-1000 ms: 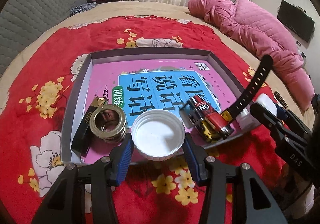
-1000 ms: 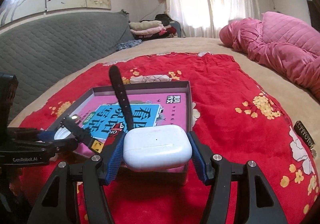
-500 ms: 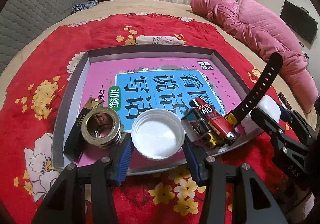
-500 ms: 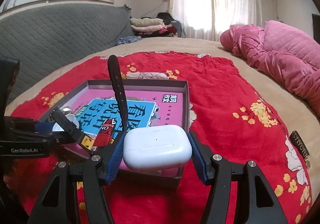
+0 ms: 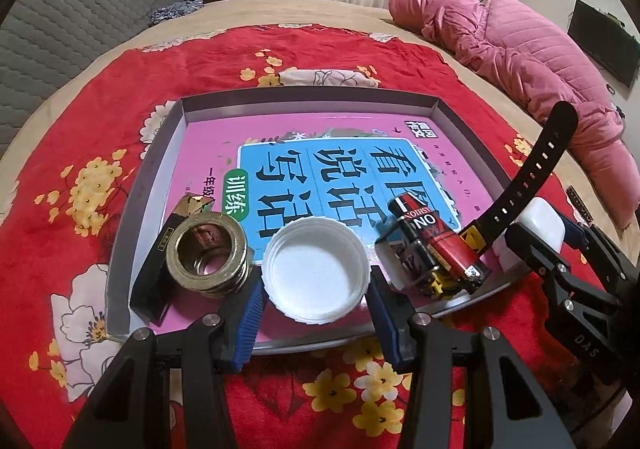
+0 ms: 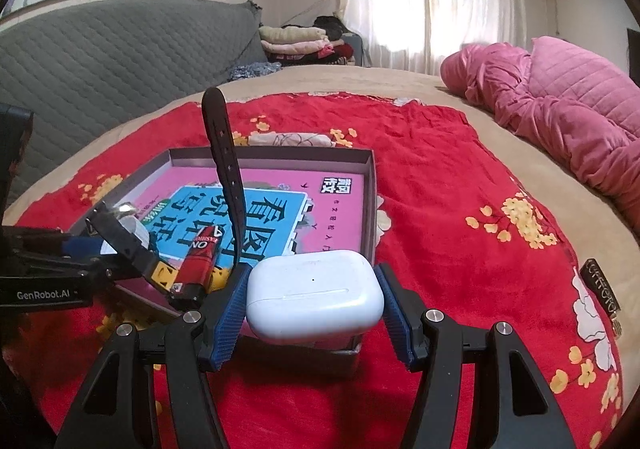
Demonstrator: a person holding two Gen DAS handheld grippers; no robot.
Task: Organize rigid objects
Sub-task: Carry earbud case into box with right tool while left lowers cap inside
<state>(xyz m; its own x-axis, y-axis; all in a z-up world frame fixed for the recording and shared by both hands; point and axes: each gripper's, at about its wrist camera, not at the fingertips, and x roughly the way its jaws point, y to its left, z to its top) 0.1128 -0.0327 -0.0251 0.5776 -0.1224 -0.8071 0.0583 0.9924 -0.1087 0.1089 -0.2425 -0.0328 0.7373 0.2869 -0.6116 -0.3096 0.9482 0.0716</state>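
White earbud case (image 6: 314,297) lower centre of right wrist view, over near corner of grey tray (image 6: 370,185); right gripper (image 6: 314,299) pads flank it, contact on the right pad uncertain. White cap (image 5: 316,269) lower centre of left view, inside tray; left gripper (image 5: 316,299) spread around it, small gaps visible. Metal rings (image 5: 206,251) left of cap, watch (image 5: 436,249) right.

Right gripper (image 6: 314,313) has its blue pads snug on both sides of the white earbuds case (image 6: 315,295), sitting right over the near corner of the gray tray (image 6: 370,169). Black watch strap (image 6: 224,173) sticks up inside that tray, left of the case.
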